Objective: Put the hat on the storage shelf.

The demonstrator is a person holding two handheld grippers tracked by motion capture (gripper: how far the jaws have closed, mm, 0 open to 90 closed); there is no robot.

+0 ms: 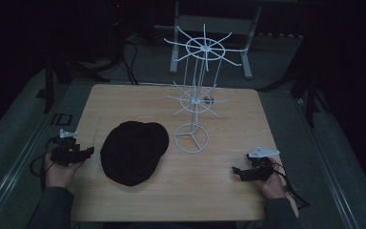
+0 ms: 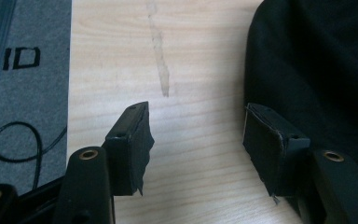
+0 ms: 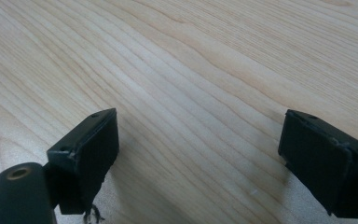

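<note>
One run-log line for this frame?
left gripper: open, beside black cap | right gripper: open, over bare table | white wire rack: upright, empty

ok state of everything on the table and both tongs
black cap: lying flat on the table, not held
white wire rack: upright, hooks bare
left tongs: open, nothing between, beside the cap
right tongs: open, empty over bare table

Both claws (image 1: 91,151) (image 1: 236,170) gape — nothing between them.
</note>
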